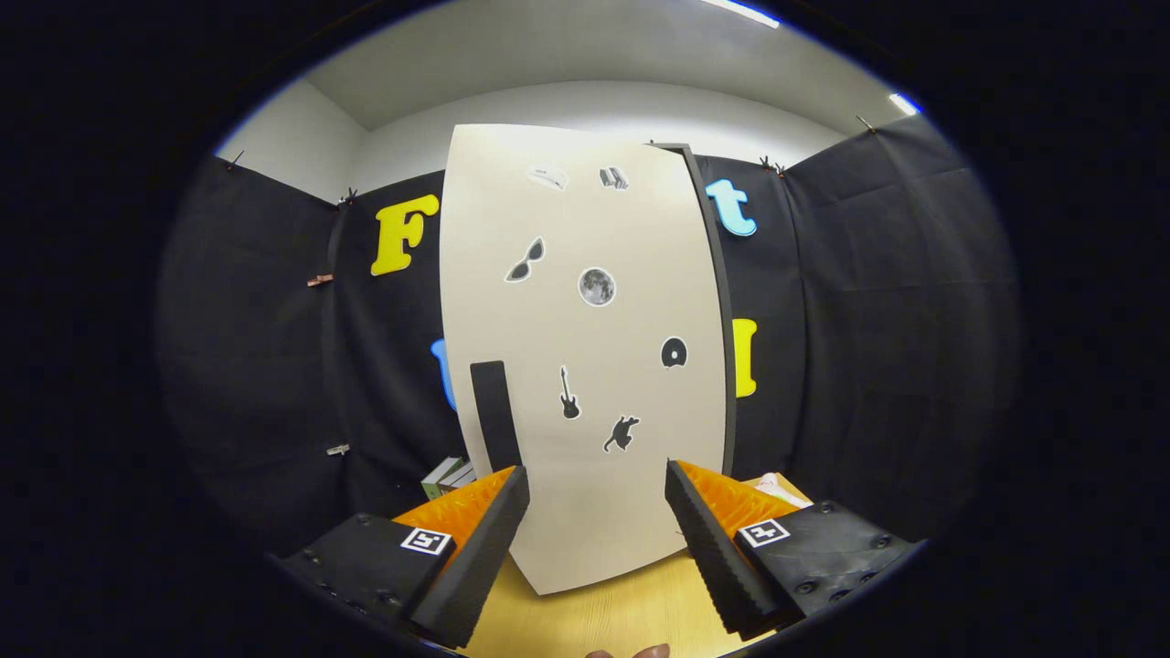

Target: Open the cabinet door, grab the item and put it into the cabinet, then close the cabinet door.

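Observation:
A tall white cabinet [585, 366] stands on the wooden table [631, 612] just ahead of my fingers. Its door [631, 228] is closed and carries several small dark stickers. A black vertical handle [494, 411] sits on the door's lower left, just above my left fingertip. My gripper [596, 498] is open, fingers wide apart, with nothing between them but the door's lower part. A boxed item with green and white faces [448, 475] peeks out left of the cabinet, behind my left finger.
Another flat item [777, 486] lies on the table to the right of the cabinet, partly behind my right finger. Black cloth walls close in the booth on all sides. A fingertip of a person [631, 652] shows at the table's near edge.

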